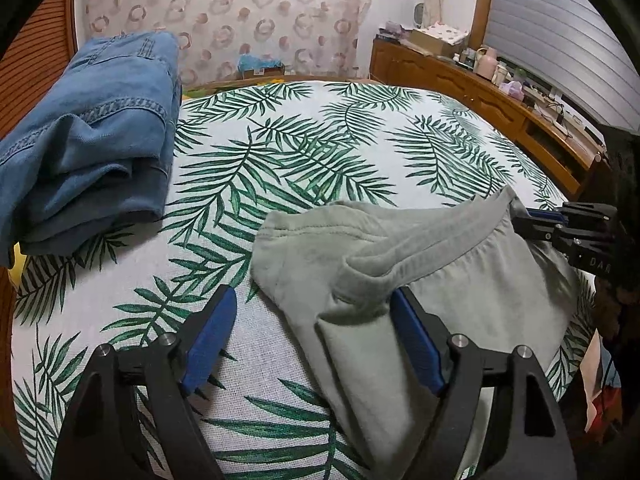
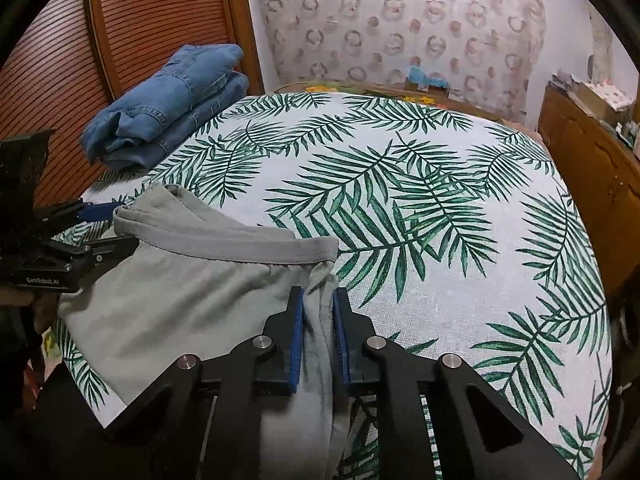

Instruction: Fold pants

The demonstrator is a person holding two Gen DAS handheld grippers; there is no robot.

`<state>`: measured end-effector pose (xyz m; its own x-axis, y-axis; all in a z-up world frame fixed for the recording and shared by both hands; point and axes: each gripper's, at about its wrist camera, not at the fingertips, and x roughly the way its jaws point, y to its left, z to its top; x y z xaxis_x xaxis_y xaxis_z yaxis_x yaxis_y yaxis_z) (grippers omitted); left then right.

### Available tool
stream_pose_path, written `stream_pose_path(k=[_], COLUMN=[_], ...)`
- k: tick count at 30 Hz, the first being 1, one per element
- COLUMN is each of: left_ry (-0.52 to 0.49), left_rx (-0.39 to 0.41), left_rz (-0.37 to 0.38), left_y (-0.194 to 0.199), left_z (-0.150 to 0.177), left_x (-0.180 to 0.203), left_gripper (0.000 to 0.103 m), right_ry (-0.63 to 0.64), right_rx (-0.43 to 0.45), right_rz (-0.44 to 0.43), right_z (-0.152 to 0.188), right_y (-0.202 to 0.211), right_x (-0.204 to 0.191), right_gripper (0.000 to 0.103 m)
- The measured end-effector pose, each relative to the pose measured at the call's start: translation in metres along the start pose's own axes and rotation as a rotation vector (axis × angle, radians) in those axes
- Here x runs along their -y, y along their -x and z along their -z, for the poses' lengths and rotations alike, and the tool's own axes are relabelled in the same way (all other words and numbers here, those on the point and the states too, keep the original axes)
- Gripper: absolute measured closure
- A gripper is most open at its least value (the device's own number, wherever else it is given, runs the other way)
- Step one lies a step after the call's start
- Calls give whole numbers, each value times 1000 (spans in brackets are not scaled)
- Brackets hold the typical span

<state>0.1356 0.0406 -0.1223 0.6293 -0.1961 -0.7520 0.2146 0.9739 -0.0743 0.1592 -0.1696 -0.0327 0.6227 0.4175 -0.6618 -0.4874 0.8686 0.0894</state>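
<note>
Light grey-green pants (image 1: 460,280) lie on the leaf-print bed near its front edge, waistband (image 2: 236,242) facing the far side. My left gripper (image 1: 312,300) is open, its fingers wide apart over the left waistband corner, with cloth between them. It also shows at the left edge of the right wrist view (image 2: 108,226). My right gripper (image 2: 318,300) is shut on the right waistband corner of the pants (image 2: 180,304), bunching the cloth between its blue pads (image 2: 297,332). It shows at the right edge of the left wrist view (image 1: 524,216).
A folded stack of blue jeans (image 1: 92,140) sits at the bed's far left (image 2: 168,108). The leaf-print sheet (image 2: 440,208) covers the bed. A wooden dresser (image 1: 480,92) with clutter runs along the right. A slatted wooden door (image 2: 152,24) stands behind the jeans.
</note>
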Motion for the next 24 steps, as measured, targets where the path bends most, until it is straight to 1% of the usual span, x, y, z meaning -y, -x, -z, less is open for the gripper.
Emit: stream_pose_path(k=[4,7,9,11,15,16,18,20,21,22,24], left_ry=[3,36,56,77,119,128,135,133,131,125,111], left_rx=[-1,-6,-7,-10,-19,-18,-12,-8,-4,4,21], left_rz=[3,8,21,48,102,116,127,134,142,145,134], left_y=[0,0,0,-1,-1,-1,0,0,0,2,6], left_z=[0,-2,-4,-7,-11,-11,-10,-8,-8,-8,-7], left_x=[0,0,-2,-3,-9,-10,-10,-8,-7,-5,0], left_gripper=[23,23,27,35,44,49,55,67,71,75,79], right_ry=[-14,-8,-11,-18,-16,-16,-16,-17,-17,-17,-18], right_rx=[10,11,11,11,13,13,13,13,13,13,13], right_rz=[0,10,6,-2,3,4,3,2,3,3,3], right_z=[2,2,2,2,2,2,2,2,2,2,3], right_y=[0,0,1,1,2,2,2,2,2,2,2], right_x=[0,-2,-2,-1,-2,-2,-2,-2,-2,-2,-3], right_gripper=[89,89,89,89,89,89,89,89,89,89,89])
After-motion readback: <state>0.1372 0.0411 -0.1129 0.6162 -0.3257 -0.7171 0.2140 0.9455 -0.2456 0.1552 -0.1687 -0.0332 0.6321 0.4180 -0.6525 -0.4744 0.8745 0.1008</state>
